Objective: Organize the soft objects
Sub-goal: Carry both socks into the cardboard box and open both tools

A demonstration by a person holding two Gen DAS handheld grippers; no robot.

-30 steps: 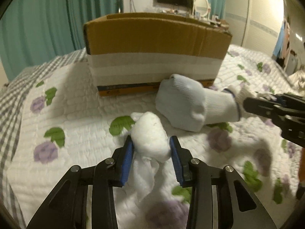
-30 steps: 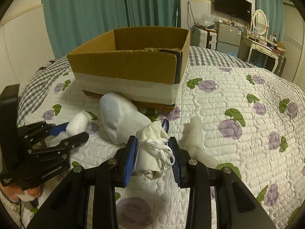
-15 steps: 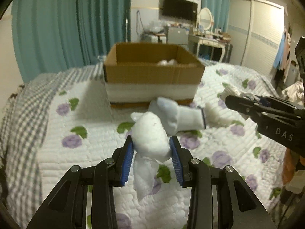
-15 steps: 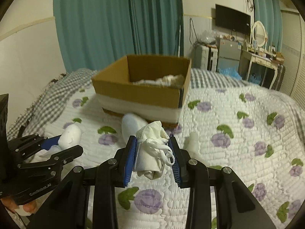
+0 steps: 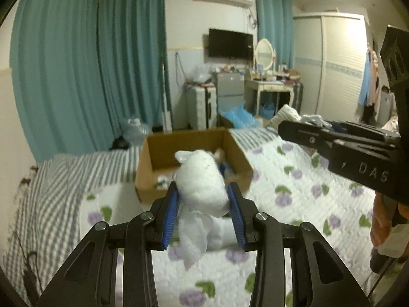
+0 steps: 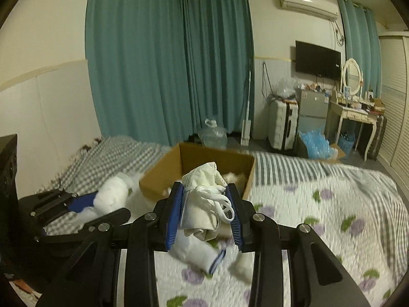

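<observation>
My left gripper (image 5: pixel 203 199) is shut on a white fluffy soft toy (image 5: pixel 202 181), held high above the bed in front of the open cardboard box (image 5: pixel 189 138). My right gripper (image 6: pixel 206 204) is shut on a cream cloth bundle with white cords (image 6: pixel 204 199), also raised above the bed, with the box (image 6: pixel 214 153) just behind it. The box holds some soft items. The left gripper and its toy (image 6: pixel 110 194) show at the left of the right wrist view. The right gripper (image 5: pixel 291 128) shows at the right of the left wrist view. A white sock (image 6: pixel 196 253) lies on the quilt below.
The bed has a white floral quilt (image 6: pixel 319 225) and a grey checked blanket (image 5: pixel 51 179). Beyond the bed stand teal curtains (image 6: pixel 166 64), a suitcase (image 6: pixel 283 125), a dressing table (image 6: pixel 355 112) and a wardrobe (image 5: pixel 340 64).
Both grippers have risen well above the bed with their loads, so the box now looks smaller and lower and its inside shows. The sock stays on the quilt.
</observation>
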